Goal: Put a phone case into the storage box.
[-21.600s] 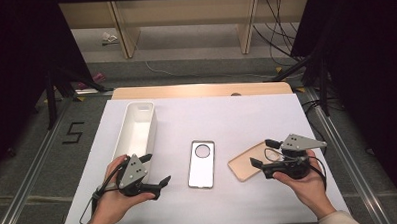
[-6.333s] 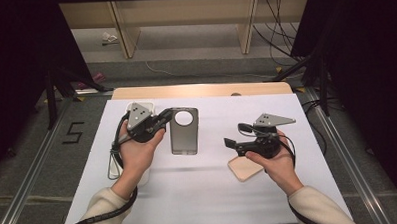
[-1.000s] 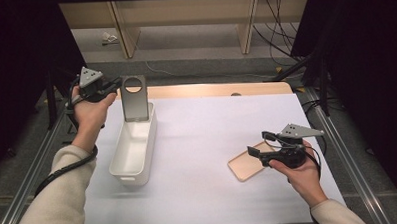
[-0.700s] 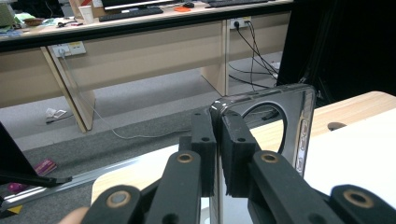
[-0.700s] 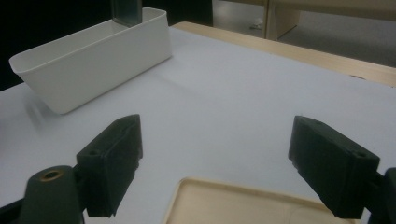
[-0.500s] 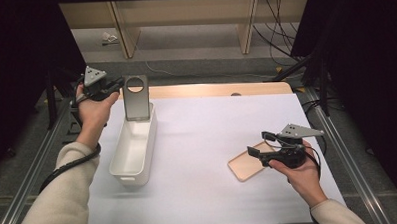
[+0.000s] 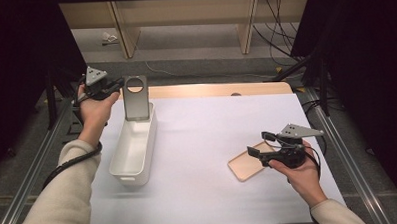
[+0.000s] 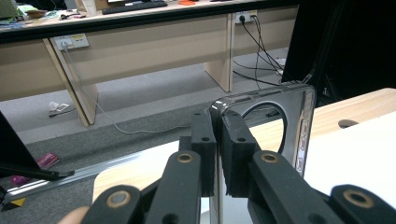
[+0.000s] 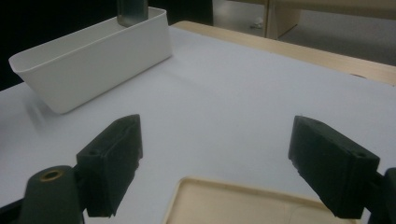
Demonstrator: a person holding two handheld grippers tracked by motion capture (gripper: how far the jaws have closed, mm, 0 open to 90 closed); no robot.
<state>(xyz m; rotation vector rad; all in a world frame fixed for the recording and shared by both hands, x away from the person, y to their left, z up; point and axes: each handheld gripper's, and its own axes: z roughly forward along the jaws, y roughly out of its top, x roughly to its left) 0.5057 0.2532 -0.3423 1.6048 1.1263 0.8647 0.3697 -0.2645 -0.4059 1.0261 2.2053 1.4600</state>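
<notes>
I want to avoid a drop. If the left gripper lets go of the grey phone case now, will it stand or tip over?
The phone case probably tips: it stands upright, thin, its lower end inside the white bin. It looks stiff and glossy, so perhaps slippery between the left gripper pads.

Grey carpet floor (image 7: 194, 52), wooden desk legs (image 7: 247, 27), cables (image 7: 279, 34), dark side curtains.

High view down over the table (image 7: 214, 201); 2 low close tongs-mounted views, probably sharing the white bin (image 7: 133, 154).
</notes>
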